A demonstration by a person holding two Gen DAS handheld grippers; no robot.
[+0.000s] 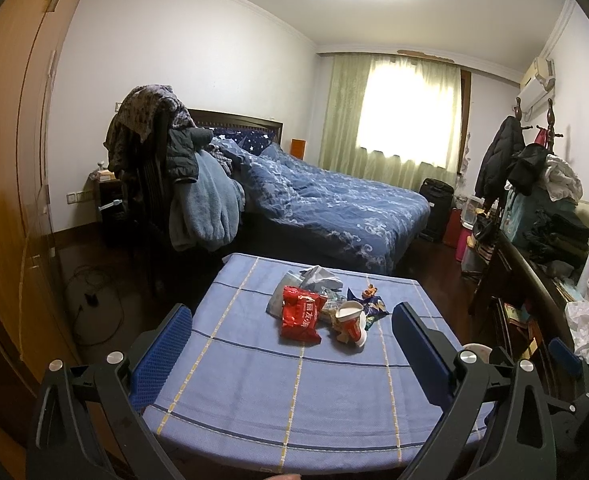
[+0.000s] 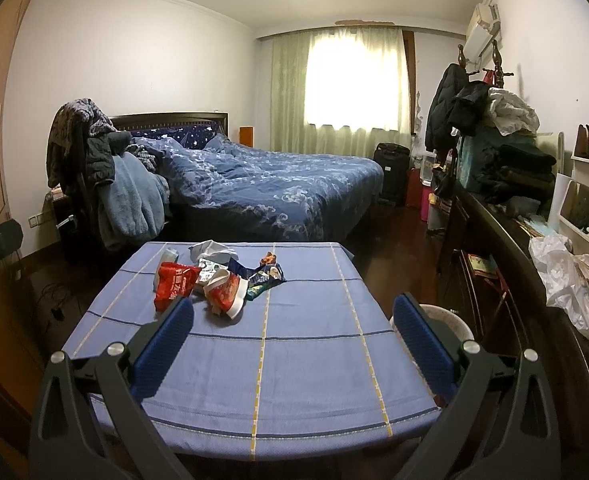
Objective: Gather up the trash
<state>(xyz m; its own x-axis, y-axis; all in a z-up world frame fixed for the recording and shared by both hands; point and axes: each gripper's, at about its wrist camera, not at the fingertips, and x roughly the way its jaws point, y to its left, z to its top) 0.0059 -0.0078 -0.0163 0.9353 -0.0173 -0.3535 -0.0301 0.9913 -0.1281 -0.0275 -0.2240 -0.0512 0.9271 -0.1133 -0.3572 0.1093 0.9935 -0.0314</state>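
A heap of trash lies on the table with the blue checked cloth (image 1: 254,392) (image 2: 294,360). It holds a red snack bag (image 1: 300,314) (image 2: 173,283), a crushed red-and-white paper cup (image 1: 351,322) (image 2: 227,293), blue wrappers (image 1: 372,305) (image 2: 268,273) and a grey-white crumpled bag (image 1: 318,278) (image 2: 211,250). My left gripper (image 1: 292,314) hangs open above the near half of the table, short of the heap. My right gripper (image 2: 294,308) is open too, with the heap just past its left finger. Neither holds anything.
A pale round bin rim (image 2: 446,318) (image 1: 476,350) shows below the table's right edge. A dark dresser (image 2: 506,232) with clothes and a white plastic bag (image 2: 566,280) runs along the right. A bed (image 2: 274,188) and a chair draped in clothes (image 2: 106,184) stand behind. A wardrobe (image 1: 10,200) fills the left.
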